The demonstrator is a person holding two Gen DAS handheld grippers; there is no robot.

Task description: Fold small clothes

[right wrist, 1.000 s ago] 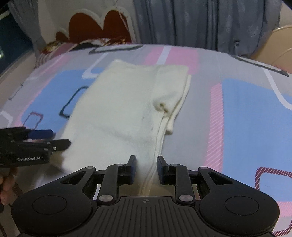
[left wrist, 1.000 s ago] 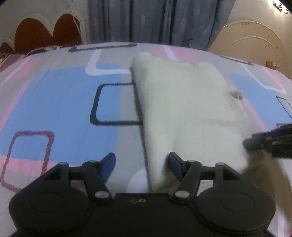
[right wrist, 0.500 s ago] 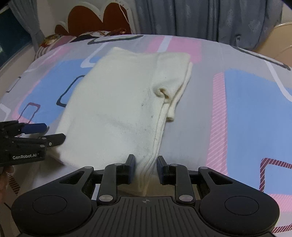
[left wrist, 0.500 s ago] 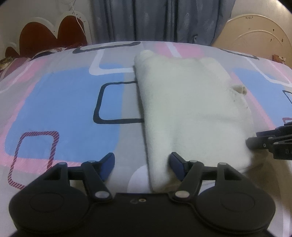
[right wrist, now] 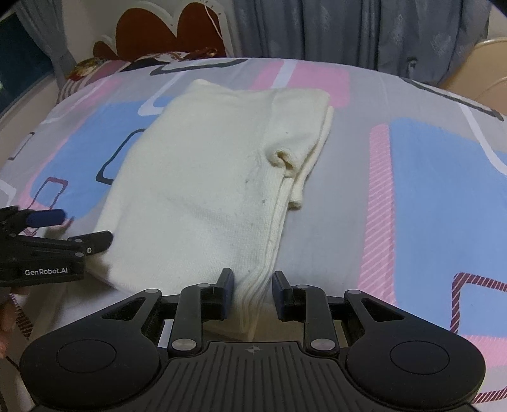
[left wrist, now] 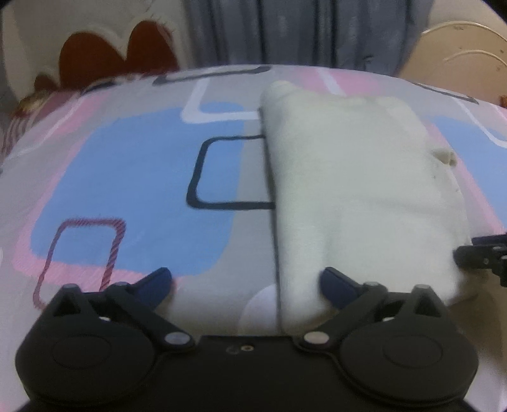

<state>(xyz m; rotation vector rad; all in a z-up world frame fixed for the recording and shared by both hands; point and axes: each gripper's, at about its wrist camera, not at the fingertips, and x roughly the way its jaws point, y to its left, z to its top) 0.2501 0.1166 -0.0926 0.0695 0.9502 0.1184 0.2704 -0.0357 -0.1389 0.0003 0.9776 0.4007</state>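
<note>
left gripper (left wrist: 245,282): jaws opening wide, let go of cream garment (right wrist: 202,177) | right gripper (right wrist: 252,290): narrow, hem between, clamp unclear | fold laid on bed (right wrist: 427,177)

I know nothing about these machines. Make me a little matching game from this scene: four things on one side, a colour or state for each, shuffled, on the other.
Things:
1. garment
2. left gripper
3. right gripper
4. curtain

States:
A. jaws narrow, around the garment's near edge
B. grey-blue, hanging behind the bed
C. cream, lying folded on the bedsheet
D. jaws opening wide, over the garment's side edge

Pairs: 1-C, 2-D, 3-A, 4-B
</note>
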